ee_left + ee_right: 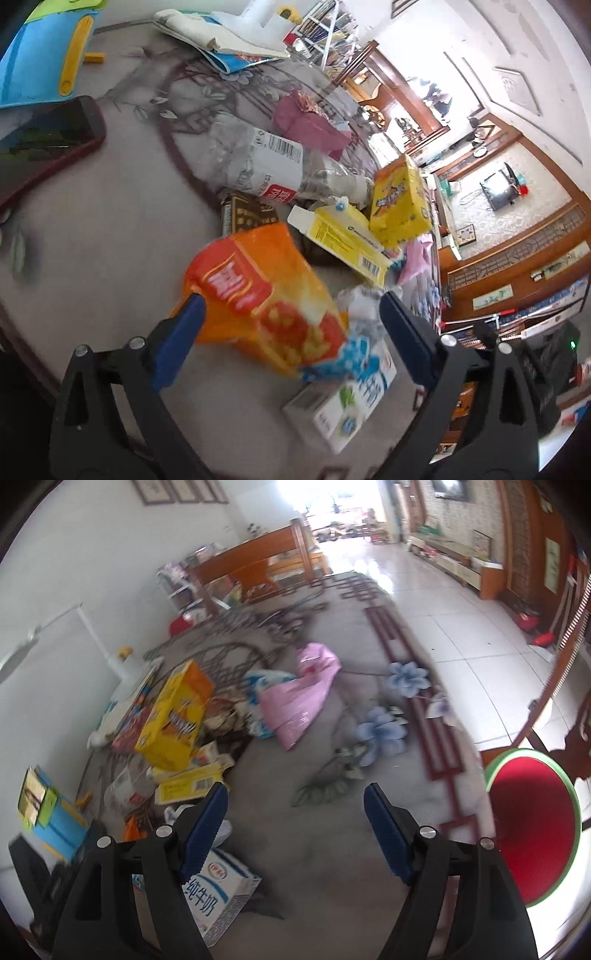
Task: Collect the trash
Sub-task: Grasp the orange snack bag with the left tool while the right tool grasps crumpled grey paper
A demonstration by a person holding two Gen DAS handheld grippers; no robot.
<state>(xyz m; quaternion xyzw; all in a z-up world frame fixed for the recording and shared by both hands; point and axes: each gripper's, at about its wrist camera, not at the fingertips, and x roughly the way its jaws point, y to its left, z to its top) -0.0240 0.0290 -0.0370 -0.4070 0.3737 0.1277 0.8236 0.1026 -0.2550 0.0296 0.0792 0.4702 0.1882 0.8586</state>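
Orange and glossy, the snack bag (258,299) lies at lower centre of the left wrist view, between the wide-spread blue pads of the left gripper (291,314). The left pad (184,325) sits at the bag's edge; blur hides whether it touches, and the right pad stands clear, so nothing is clamped. The bag looks light, thin and crinkly, likely slippery film that collapses under pressure. A pinch across a flat edge or the crimped seam should hold better than a squeeze on the puffed middle.

Below it, at lower centre, lies a white milk carton (343,402): stiff card, probably empty and light, best taken across its narrow faces.

Toward upper centre lie a crushed clear bottle (266,162), a flat yellow box (347,240) and an upright yellow box (399,199), all on the grey patterned rug (110,258).

In the right wrist view the right gripper (295,812) hangs open and empty over bare rug at lower centre, the carton just under its left finger. A pink bag (299,698) lies at centre: soft film, easily snagged, best gathered at a fold.
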